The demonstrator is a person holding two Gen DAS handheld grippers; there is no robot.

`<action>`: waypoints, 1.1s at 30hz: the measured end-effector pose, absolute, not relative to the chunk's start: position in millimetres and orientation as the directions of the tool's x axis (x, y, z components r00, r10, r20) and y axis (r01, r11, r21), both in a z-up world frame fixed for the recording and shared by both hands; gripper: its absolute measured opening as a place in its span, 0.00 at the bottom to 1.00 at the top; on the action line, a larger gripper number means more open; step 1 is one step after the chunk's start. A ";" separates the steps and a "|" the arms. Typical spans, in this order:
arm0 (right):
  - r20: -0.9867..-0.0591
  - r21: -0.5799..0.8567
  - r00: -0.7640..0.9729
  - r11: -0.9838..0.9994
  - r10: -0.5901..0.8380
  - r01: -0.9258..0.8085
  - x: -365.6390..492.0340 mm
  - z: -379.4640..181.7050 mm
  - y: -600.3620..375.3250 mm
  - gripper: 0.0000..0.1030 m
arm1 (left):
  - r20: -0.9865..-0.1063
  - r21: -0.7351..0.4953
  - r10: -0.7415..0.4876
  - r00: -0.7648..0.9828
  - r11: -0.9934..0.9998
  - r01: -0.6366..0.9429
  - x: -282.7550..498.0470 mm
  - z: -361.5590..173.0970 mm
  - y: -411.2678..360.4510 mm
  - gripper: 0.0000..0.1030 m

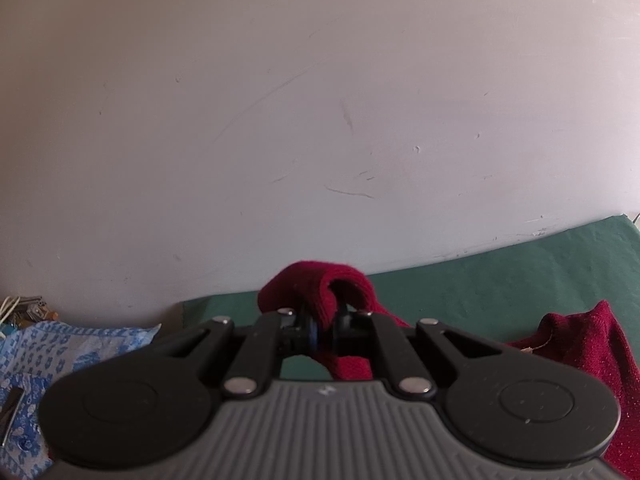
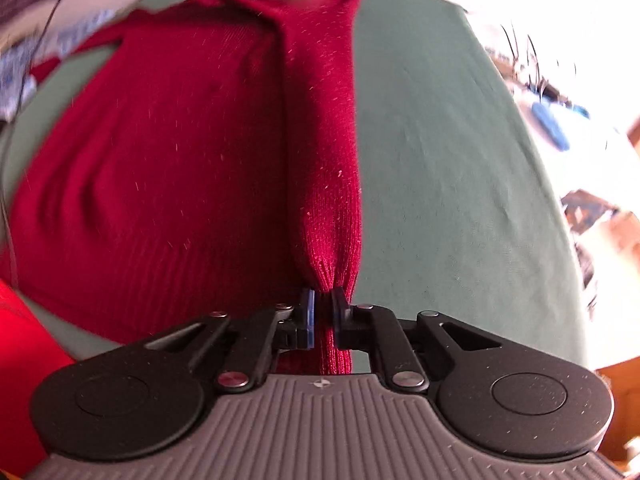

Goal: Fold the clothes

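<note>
The dark red sweater (image 2: 168, 168) lies spread across the centre and left of the green table cover (image 2: 440, 152). Its folded right edge is pinched in the right gripper (image 2: 325, 312). The left gripper (image 1: 324, 330) is clamped on a bunched corner. Bare cover stays free at right.

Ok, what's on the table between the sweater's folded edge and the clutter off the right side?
Nothing: in the right wrist view only bare green cloth runs from the dark red sweater to the table edge, where the clutter begins.
</note>
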State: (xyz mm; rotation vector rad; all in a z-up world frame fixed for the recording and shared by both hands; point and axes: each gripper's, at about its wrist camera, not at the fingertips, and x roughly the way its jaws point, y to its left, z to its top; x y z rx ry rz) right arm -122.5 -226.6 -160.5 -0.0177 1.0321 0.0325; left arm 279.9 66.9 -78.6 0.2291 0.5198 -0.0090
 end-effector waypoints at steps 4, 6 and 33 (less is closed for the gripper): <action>-0.827 0.197 0.541 0.980 0.156 0.019 -123.2 -143.0 -232.6 0.08 | -0.489 0.198 0.050 0.871 0.979 0.055 277.4 -71.0 65.5 0.04; -0.797 0.301 0.553 0.953 0.243 0.016 -123.2 -137.0 -236.5 0.08 | -0.475 0.167 0.045 0.879 0.985 0.040 278.9 -62.8 68.4 0.04; -0.772 0.541 0.370 0.840 0.517 -0.046 -144.5 -194.7 -184.6 0.18 | -0.441 0.157 0.095 0.893 0.987 -0.028 291.9 -54.4 57.6 0.06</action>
